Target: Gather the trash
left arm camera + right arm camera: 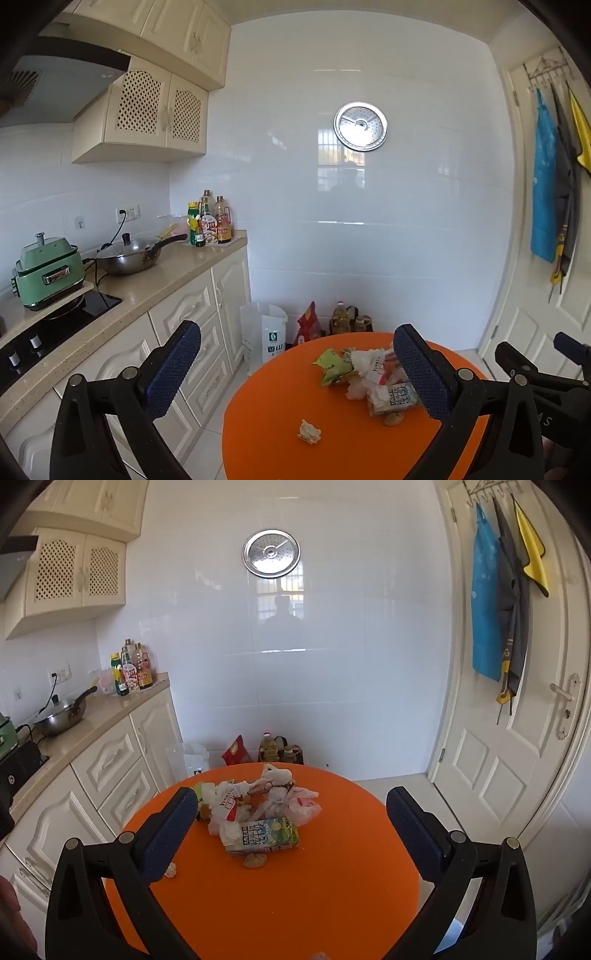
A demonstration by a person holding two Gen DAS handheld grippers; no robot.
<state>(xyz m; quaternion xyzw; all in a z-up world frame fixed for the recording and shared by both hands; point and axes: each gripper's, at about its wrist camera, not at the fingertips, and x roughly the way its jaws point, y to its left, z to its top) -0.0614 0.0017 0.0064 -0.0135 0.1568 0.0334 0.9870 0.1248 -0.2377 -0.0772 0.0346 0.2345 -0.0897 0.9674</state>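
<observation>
A pile of trash (255, 801) lies on a round orange table (332, 886): crumpled tissues, plastic wrappers, a green milk carton (264, 836) and a brown crumb lump (254, 860). In the left wrist view the pile (369, 373) sits by the right finger, with a green wrapper (330, 365) and a lone paper wad (309, 432) nearer. My left gripper (295, 373) is open and empty above the table's left edge. My right gripper (291, 834) is open and empty, held above the table, with the carton between its fingers in view.
A kitchen counter (159, 280) with cabinets runs along the left, holding a wok (129, 254), a green cooker (48, 273) and bottles (210, 221). Bags and oil bottles (273, 751) stand on the floor behind the table. A white door (517, 720) is at right.
</observation>
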